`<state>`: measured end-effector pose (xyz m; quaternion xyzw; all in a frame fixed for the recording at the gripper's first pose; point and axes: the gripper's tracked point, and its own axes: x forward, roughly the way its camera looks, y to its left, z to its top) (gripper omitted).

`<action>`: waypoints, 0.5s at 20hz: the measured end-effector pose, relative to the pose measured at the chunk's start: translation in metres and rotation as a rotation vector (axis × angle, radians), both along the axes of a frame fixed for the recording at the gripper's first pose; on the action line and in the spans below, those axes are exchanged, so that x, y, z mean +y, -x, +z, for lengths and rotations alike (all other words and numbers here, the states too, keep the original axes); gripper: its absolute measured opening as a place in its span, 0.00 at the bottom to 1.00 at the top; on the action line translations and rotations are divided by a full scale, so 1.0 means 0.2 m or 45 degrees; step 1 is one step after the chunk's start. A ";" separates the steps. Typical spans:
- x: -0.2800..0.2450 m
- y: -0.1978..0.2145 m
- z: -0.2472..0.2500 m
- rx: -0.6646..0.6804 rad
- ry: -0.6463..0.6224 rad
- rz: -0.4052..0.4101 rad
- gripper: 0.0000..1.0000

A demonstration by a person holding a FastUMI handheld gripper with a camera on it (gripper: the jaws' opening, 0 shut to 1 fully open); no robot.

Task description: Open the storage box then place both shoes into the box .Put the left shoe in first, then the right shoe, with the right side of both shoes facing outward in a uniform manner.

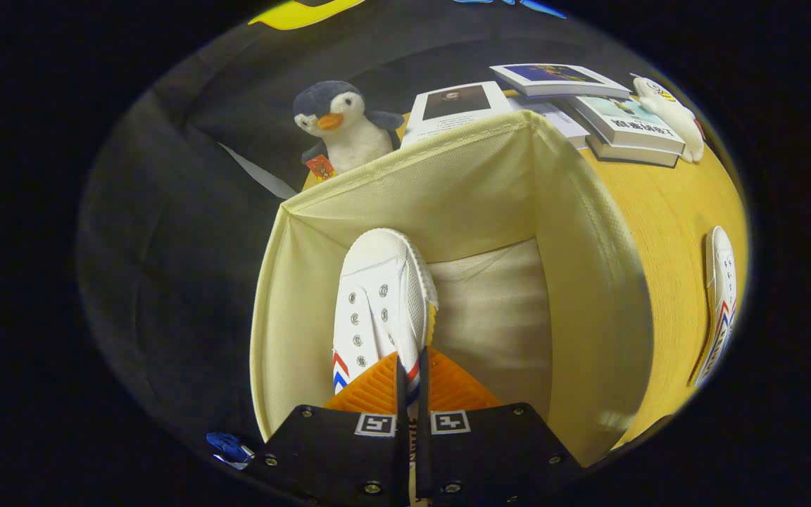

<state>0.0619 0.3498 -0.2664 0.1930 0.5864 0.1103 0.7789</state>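
now gripper (411, 366) grips one shoe (377, 296); two total.

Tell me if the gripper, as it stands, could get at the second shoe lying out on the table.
Probably not yet. The gripper has its jaws closed on the first shoe, held inside the open storage box. The other shoe lies on the table beyond the box wall, nothing covering it, so it looks reachable after release.

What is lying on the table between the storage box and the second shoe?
Nothing: in the gripper view, the table is bare between the storage box and the second shoe. The gripper jaws clamp the first shoe inside the box.
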 end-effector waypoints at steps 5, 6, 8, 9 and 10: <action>0.00 -0.01 -0.03 -0.012 0.078 0.041 0.05; 0.01 -0.01 -0.03 -0.016 0.083 0.051 0.05; 0.01 0.00 -0.03 -0.030 0.080 0.066 0.05; 0.02 0.00 -0.02 -0.034 0.067 0.075 0.05; 0.05 0.00 0.01 -0.045 0.020 0.095 0.08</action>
